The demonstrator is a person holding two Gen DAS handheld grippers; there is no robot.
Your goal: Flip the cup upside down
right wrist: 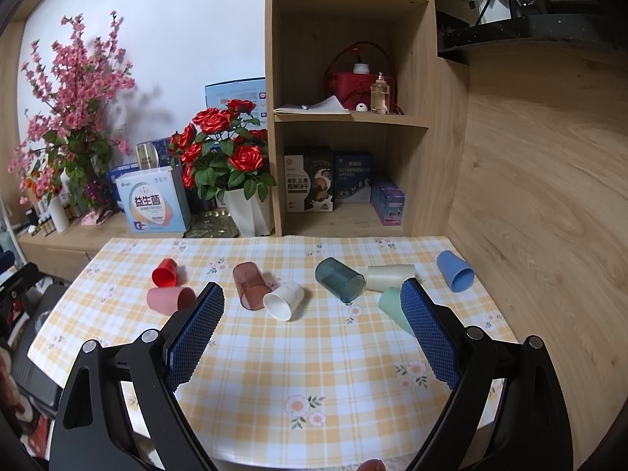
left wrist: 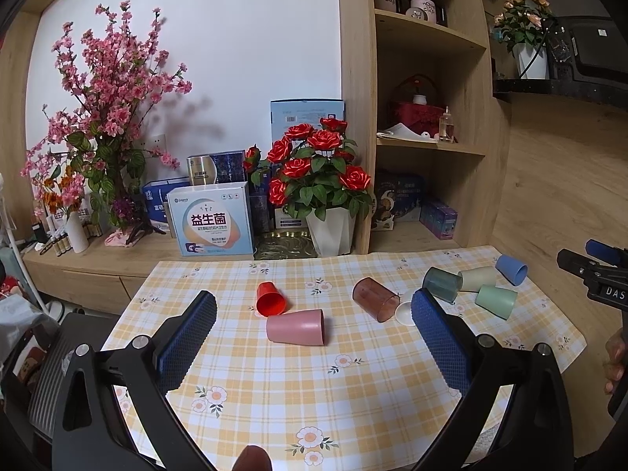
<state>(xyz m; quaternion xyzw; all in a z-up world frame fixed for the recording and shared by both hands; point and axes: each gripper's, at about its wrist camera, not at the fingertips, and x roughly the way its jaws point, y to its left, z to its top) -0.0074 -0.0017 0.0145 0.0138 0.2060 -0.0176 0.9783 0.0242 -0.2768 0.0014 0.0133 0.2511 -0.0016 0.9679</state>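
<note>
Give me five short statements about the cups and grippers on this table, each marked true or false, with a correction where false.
1. Every cup on the tablecloth lies on its side. True.
2. The left gripper is shut on the pink cup. False: its jaws are wide open and hold nothing.
3. The red cup lies right beside the pink cup. True.
4. The blue cup stands upside down. False: it lies on its side.
5. The right gripper is open and empty. True.
</note>
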